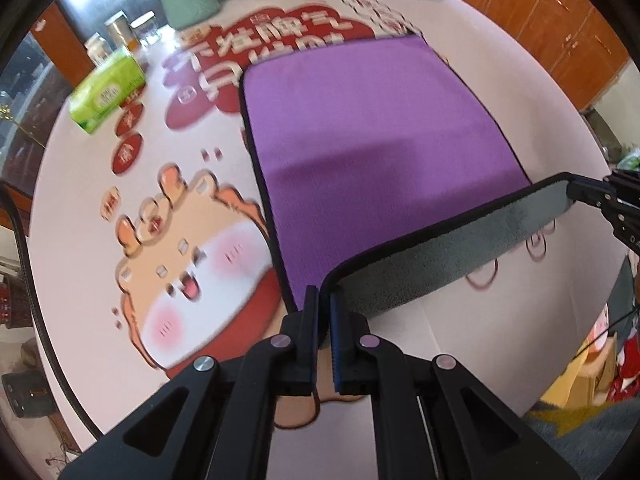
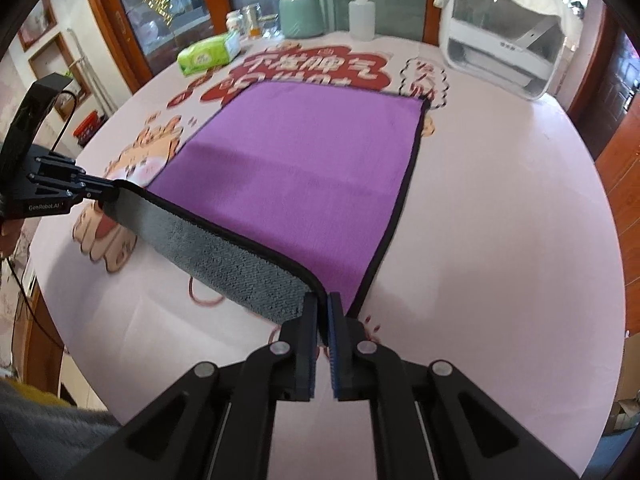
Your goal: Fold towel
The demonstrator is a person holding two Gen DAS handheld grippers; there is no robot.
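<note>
A purple towel point(image 1: 372, 128) with a black hem and grey underside lies spread on the round table; it also shows in the right wrist view point(image 2: 304, 176). Its near edge is lifted, grey side point(image 1: 448, 248) facing me. My left gripper point(image 1: 325, 300) is shut on the near left corner. My right gripper point(image 2: 323, 300) is shut on the near right corner. Each gripper shows in the other's view: the right one point(image 1: 580, 194) and the left one point(image 2: 108, 194), both pinching the raised edge taut between them.
The table point(image 2: 500, 200) has a pink cloth with red cartoon print. At the far side stand a green tissue pack point(image 2: 210, 54), a mint canister point(image 2: 300, 16), a squeeze bottle point(image 2: 362, 16), jars point(image 1: 116, 30) and a white printer point(image 2: 508, 36). Wooden cabinets point(image 1: 560, 12) stand behind.
</note>
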